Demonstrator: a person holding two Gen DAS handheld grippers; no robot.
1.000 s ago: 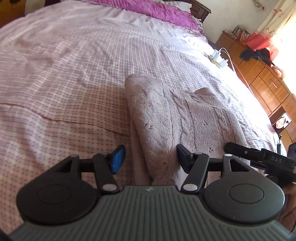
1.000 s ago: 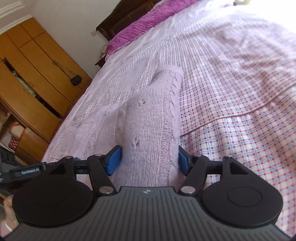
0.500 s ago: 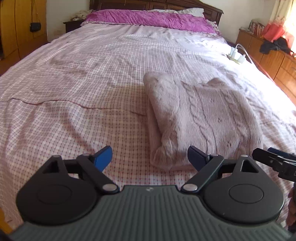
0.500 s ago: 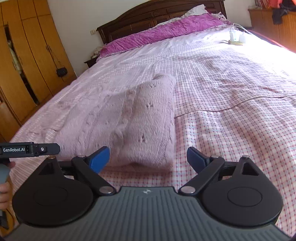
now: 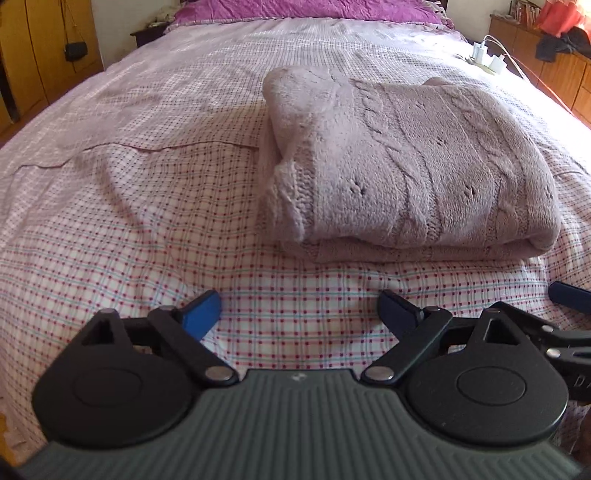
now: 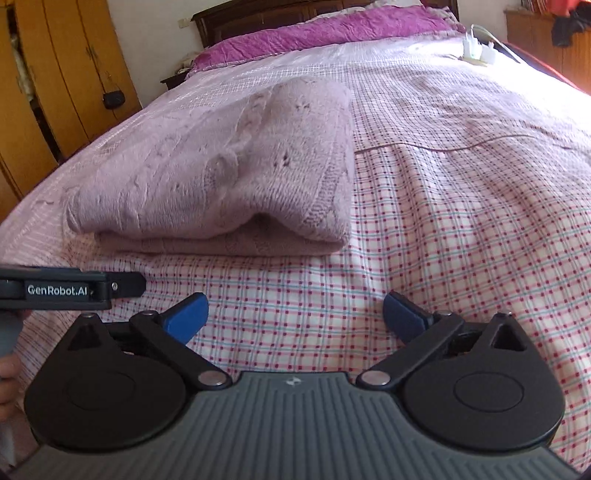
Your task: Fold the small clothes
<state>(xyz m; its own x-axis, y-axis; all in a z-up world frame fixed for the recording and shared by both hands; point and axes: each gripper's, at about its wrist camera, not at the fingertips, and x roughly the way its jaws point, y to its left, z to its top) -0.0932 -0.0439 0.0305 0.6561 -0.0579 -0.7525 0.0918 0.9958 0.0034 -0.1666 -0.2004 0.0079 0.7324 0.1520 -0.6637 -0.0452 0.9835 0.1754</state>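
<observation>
A pale lilac cable-knit sweater lies folded into a thick rectangle on the checked bedspread. My left gripper is open, hovering just short of the sweater's near edge with only bedspread between its blue pads. Open too, my right gripper stands a little back from the fold, holding nothing. In the left wrist view the right gripper's blue fingertip shows at the right edge. The left gripper's body enters the right wrist view from the left.
A purple quilt lies at the headboard. White chargers with cables rest on the far right of the bed. Wooden wardrobes stand to the left, a dresser with clothes to the right.
Both grippers let go of the sweater's near edge, opened wider and drew back toward the foot of the bed. The sweater now lies folded and still.
</observation>
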